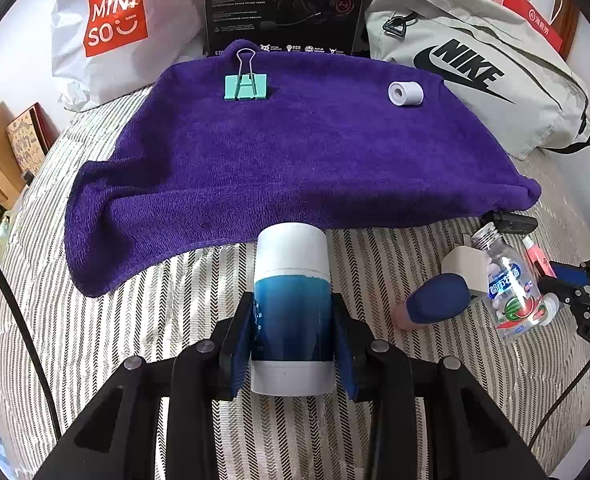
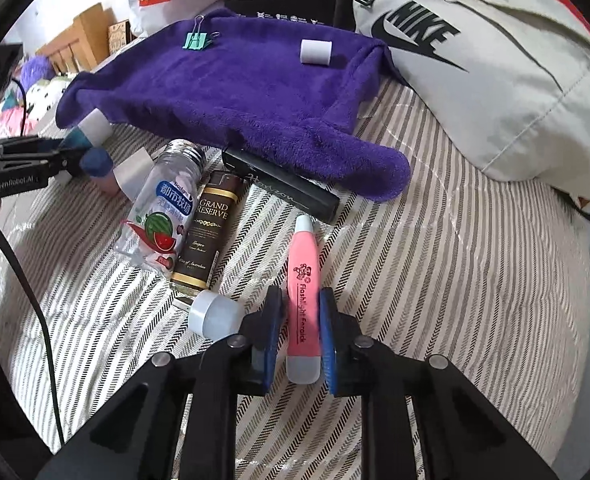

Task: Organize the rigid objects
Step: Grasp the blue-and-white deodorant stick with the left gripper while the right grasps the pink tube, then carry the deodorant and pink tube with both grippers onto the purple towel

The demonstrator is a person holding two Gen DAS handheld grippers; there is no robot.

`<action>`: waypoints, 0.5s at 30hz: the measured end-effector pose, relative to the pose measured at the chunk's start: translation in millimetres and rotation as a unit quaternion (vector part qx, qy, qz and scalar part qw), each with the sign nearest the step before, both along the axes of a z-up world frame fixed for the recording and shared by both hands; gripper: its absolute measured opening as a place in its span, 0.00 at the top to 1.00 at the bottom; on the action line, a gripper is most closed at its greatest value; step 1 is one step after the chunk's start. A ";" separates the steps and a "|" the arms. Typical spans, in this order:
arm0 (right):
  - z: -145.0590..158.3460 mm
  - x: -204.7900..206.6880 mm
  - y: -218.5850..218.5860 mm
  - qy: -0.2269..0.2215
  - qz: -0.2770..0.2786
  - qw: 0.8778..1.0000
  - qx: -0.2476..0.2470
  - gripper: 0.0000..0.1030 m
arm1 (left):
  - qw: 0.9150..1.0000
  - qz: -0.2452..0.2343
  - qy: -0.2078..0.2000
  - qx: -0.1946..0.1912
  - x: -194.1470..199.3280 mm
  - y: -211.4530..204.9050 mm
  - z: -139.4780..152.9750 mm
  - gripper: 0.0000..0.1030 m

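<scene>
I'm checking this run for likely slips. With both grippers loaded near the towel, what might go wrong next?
1. The blue-and-white tube sits long in the left gripper, pinched low; it may tilt on release.
2. The pink flashlight earpick, held by the right gripper, is slim and could twist.
3. On the purple towel, the white roll lies on its side and might roll if nudged.

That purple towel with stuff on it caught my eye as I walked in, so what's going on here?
A person is sorting small items on a striped bed with two handheld grippers. The left gripper is shut on a blue-and-white tube; the right gripper is shut on a pink flashlight earpick. A green binder clip and a white roll already sit on the purple towel. A clear candy bottle, a brown bottle and a black case lie on the bed near the towel's edge.
</scene>
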State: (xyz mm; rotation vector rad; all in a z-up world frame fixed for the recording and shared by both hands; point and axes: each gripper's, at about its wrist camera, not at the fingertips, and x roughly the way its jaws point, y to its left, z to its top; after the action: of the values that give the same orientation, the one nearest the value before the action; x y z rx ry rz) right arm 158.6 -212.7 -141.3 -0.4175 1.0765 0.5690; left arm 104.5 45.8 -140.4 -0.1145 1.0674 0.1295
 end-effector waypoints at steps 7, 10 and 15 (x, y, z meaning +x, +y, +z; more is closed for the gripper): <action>1.3 2.9 -6.7 0.013 -0.026 0.999 0.015 0.85 | 1.000 -0.003 -0.002 -0.001 -3.1 0.3 0.9 0.67; 7.0 -2.3 -11.8 0.012 -0.033 0.999 0.026 0.85 | 1.000 -0.001 -0.002 -0.006 -7.9 3.0 1.2 0.67; 1.0 -4.9 -13.9 0.011 -0.049 0.999 0.019 0.85 | 1.000 -0.003 -0.008 0.000 -8.7 1.1 0.7 0.67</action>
State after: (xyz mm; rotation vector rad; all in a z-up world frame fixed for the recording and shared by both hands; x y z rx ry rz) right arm 153.7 -226.6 -140.3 -0.3234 1.0999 0.5066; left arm 95.8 46.8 -139.7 -0.1126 1.0524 0.1219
